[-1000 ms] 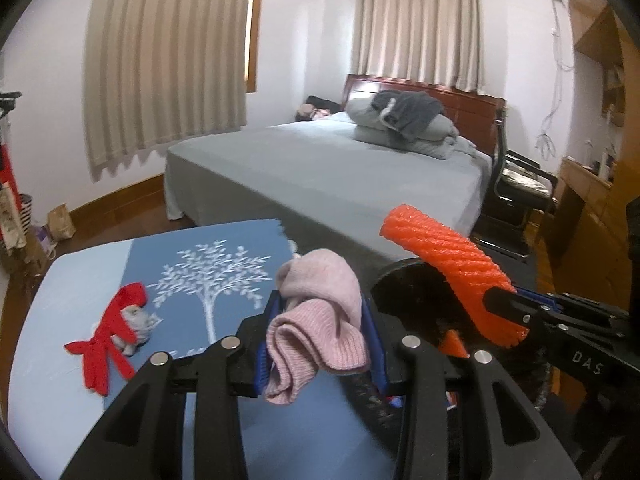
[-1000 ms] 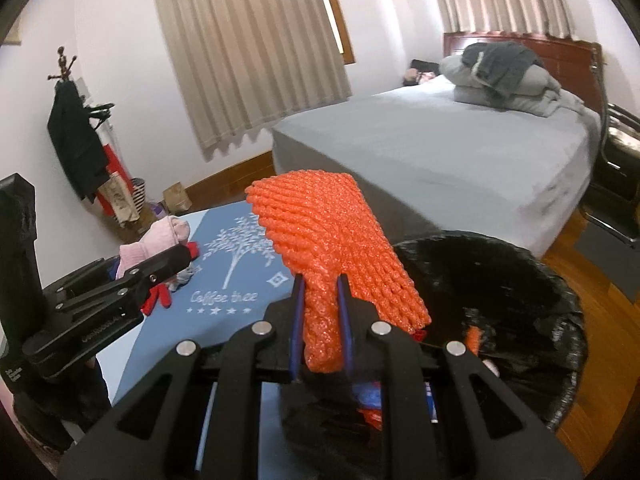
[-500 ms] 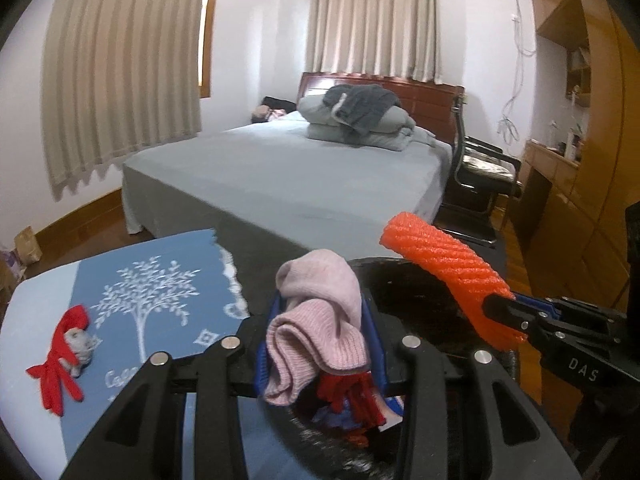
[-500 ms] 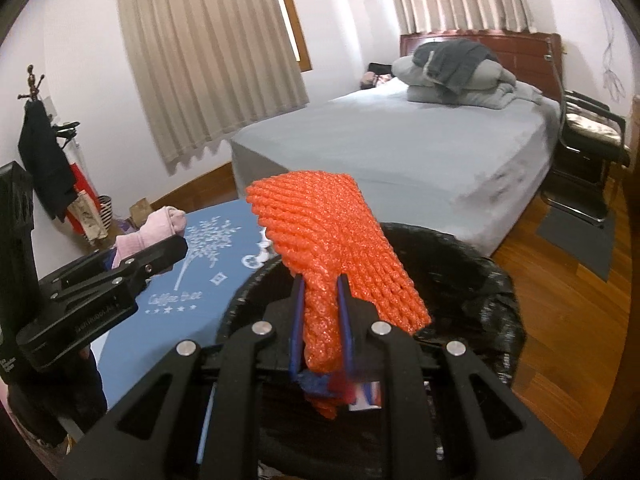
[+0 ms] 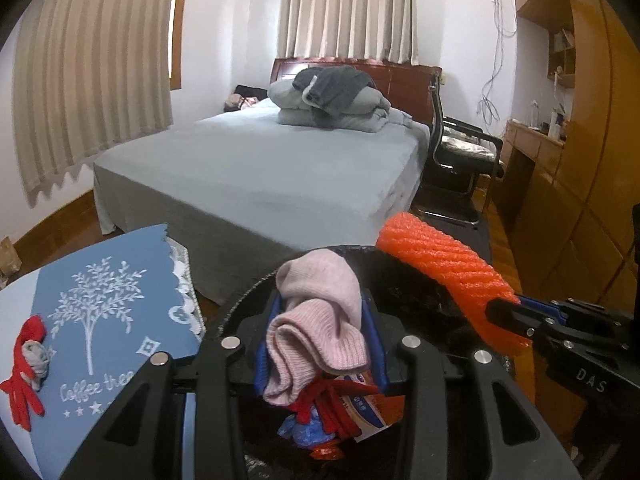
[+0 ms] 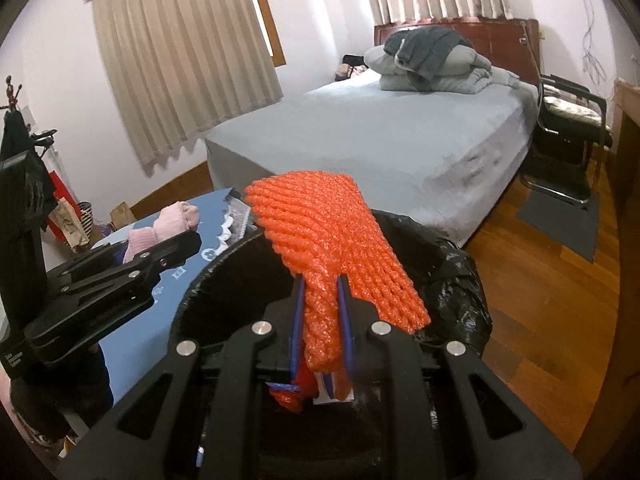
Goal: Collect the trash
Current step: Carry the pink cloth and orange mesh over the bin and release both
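Left wrist view, near field: left tongs [image 5: 320, 344], closed on a folded pink knit sock [image 5: 320, 320]. The sock bulges up and forward out of the jaws, its long axis running roughly along the tongs' own line, folded end hanging low toward the camera. Directly below it: the black-lined trash bin [image 5: 248, 300], already holding a red string, a blue wrapper and a printed packet. The sock sits over the bin's mouth, so a release looks to need only an opening of the jaws.

Right wrist view, near field: right tongs [image 6: 322, 320], clamped on the narrow end of an orange foam net sleeve [image 6: 336, 240]. The sleeve fans wide beyond the jaws, its long axis pointing up and away over the bin's far rim [image 6: 460, 264]; the pinched tail hangs just above the bin's contents. Both tongs stand over the bin side by side, left tongs [image 6: 120, 272] seen to the left; neither looks nearer than the other.

Middle field: worktop [image 5: 16, 420] with a blue cloth [image 5: 120, 280], just left of the bin. On it, a red string with a grey scrap [image 5: 28, 356], not yet collected and nearer the left tongs.

Far field: bed [image 5: 260, 168], folded bedding [image 5: 332, 100], chair [image 5: 460, 152], curtains [image 5: 92, 64].
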